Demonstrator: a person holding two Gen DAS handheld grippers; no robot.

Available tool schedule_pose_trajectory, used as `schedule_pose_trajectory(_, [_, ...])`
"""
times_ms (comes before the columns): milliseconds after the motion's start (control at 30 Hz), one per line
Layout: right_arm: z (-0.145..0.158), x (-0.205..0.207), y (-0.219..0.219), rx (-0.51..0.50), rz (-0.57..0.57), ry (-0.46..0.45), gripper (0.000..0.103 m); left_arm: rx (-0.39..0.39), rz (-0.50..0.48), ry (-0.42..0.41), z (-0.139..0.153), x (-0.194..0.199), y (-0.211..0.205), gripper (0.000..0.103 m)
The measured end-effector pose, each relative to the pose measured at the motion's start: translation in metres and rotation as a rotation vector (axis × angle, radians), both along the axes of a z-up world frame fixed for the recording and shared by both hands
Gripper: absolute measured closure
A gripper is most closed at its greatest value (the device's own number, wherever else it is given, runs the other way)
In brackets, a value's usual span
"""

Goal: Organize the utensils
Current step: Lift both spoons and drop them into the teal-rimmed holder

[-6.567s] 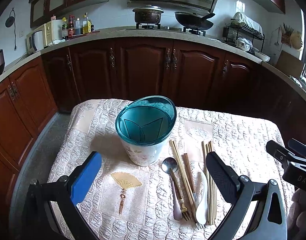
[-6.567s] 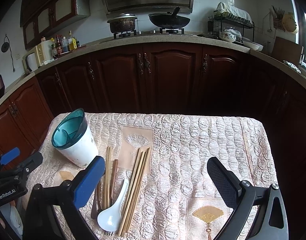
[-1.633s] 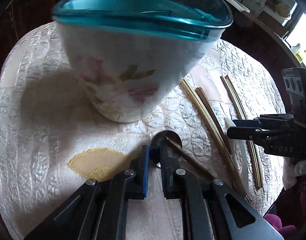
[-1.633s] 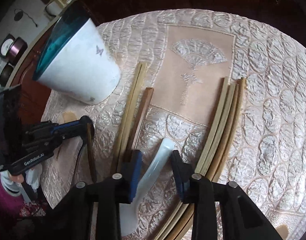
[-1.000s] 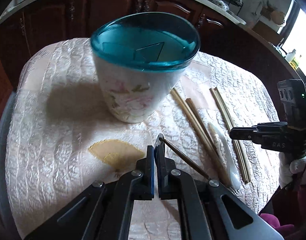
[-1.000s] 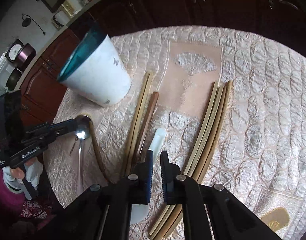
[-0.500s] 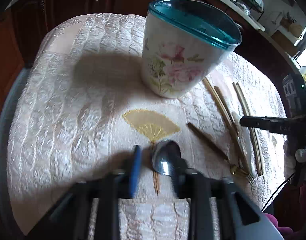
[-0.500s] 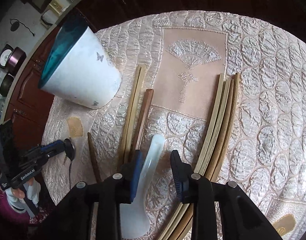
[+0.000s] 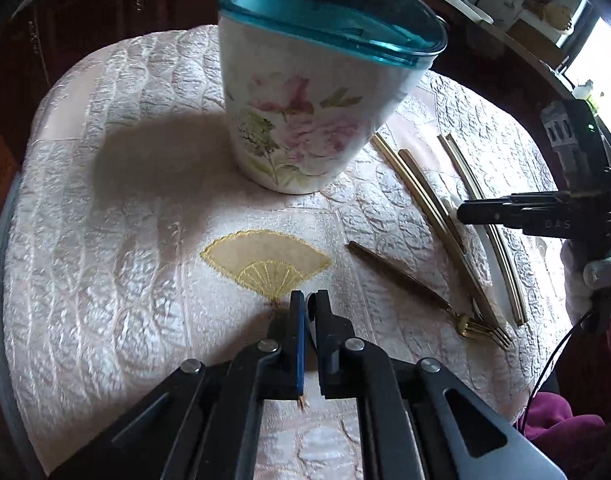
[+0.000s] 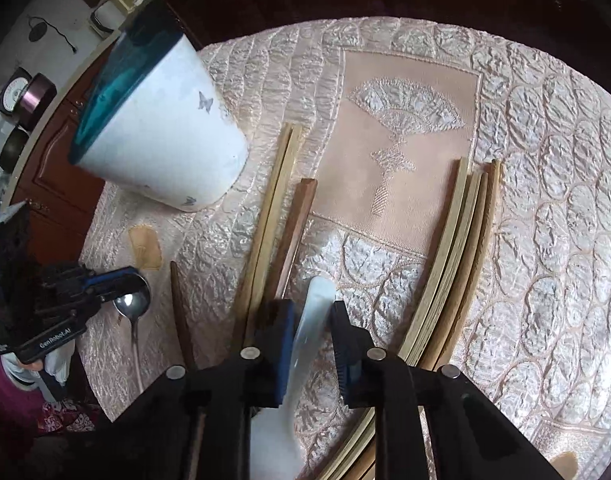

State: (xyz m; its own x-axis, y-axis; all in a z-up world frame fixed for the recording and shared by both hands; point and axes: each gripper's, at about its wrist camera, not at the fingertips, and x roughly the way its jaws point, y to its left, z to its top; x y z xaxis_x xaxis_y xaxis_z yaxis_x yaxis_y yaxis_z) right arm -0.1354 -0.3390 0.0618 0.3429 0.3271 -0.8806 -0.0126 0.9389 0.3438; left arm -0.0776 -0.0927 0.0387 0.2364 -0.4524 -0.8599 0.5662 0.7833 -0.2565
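Note:
A floral utensil holder with a teal rim (image 9: 305, 120) (image 10: 157, 152) stands on the quilted cloth. My left gripper (image 9: 307, 304) (image 10: 139, 276) is low over the cloth with its jaws together. The right wrist view shows a metal spoon (image 10: 131, 302) with its bowl caught at those tips; the left wrist view hides it. My right gripper (image 10: 311, 320) (image 9: 461, 214) is closing on the handle of a white ceramic spoon (image 10: 315, 312), and both pads touch it. A brown-handled fork (image 9: 405, 280) (image 10: 181, 312) lies between the two grippers.
Light chopsticks (image 10: 273, 216), a dark pair (image 10: 293, 232) and a bundle of several (image 10: 461, 248) lie on the cloth (image 10: 545, 240) either side of the white spoon. A gloved hand (image 9: 585, 280) holds the right gripper. Dark cabinets surround the table.
My left gripper has gone from open to shut and sunk toward the cloth, and the spoon's bowl has dropped out of its view. The right jaws have narrowed onto the white spoon's handle.

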Motion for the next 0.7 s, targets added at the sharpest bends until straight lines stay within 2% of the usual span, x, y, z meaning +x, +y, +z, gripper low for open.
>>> schedule_pose_trajectory(67, [0.013,-0.008,0.001,0.001,0.005,-0.039,0.087,-0.016,0.020,-0.001,0.007,-0.003,0.004,0.099])
schedule_pose_trajectory(200, [0.043,-0.024,0.001,0.016,0.001,-0.128,0.089,-0.036,0.061,-0.057,0.033,-0.009,0.009,0.099])
schedule_pose_trajectory(433, [0.100,-0.040,-0.006,0.083,-0.020,-0.272,0.089,-0.080,0.118,-0.215,0.109,-0.013,0.029,0.099])
schedule_pose_trajectory(567, [0.145,-0.029,0.001,0.138,-0.018,-0.395,0.089,-0.098,0.178,-0.323,0.157,0.002,0.035,0.099])
schedule_pose_trajectory(700, [0.178,-0.001,0.017,0.164,-0.032,-0.497,0.089,-0.080,0.239,-0.450,0.188,0.020,0.026,0.099])
